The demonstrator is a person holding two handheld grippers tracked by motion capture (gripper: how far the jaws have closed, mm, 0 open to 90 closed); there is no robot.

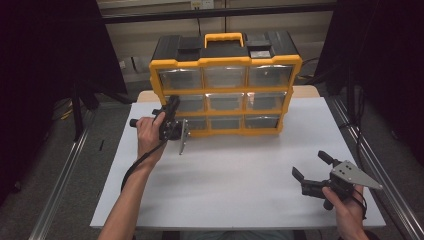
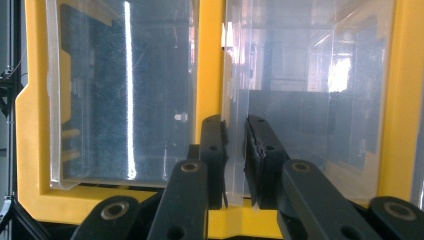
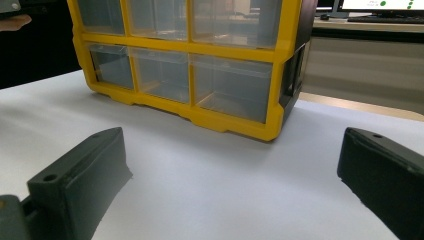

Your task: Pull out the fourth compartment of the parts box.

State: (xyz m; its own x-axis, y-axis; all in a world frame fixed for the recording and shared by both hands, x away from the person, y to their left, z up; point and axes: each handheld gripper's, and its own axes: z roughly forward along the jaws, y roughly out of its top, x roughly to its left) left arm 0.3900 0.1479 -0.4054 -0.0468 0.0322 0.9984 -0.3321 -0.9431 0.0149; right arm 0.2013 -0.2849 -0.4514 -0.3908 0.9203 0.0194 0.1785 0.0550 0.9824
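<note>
Nearest the high camera, my right gripper (image 1: 311, 165) rests low over the white table (image 1: 240, 180) near its right edge, jaws spread wide with nothing between them. Farther up, my left gripper (image 1: 173, 103) is pressed against the left column of the yellow-framed drawer cabinet (image 1: 226, 90), at the middle row.

Along my left gripper's own view, its two black jaws stand narrow, pinched on the thin clear front lip of a transparent drawer (image 2: 300, 100); beside it, a yellow divider (image 2: 209, 60) separates it from the neighbouring drawer (image 2: 125, 90).

From my right gripper's view, both jaws sit far apart at the bottom corners, above bare table (image 3: 225, 190); the cabinet (image 3: 190, 65) stands well beyond them.
</note>
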